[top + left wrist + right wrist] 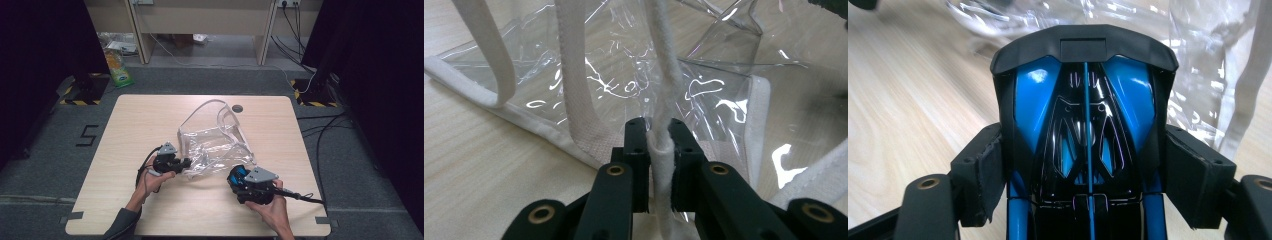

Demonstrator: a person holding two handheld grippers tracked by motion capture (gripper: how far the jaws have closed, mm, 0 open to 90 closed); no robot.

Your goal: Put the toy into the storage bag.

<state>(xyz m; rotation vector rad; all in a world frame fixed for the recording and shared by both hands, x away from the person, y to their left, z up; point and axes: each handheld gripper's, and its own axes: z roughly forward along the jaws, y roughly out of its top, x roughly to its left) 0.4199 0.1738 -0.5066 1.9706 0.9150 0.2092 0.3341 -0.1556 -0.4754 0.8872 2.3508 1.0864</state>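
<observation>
— What is the left gripper [659, 145] doing?
— Its jaws are pinched tight on a white strap [663, 100] of the clear plastic bag [212, 142], near the middle of the table [130, 125].
— And the right gripper [1083, 165]?
— It squeezes a shiny blue and black toy car [1083, 125] by the bag's near edge.
— Any words?
— A "5" [87, 135] on the floor.

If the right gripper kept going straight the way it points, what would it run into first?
Probably the clear plastic bag: the right gripper, shut on a blue-and-black object, points at its crinkled film just ahead, though depth is hard to judge.
</observation>
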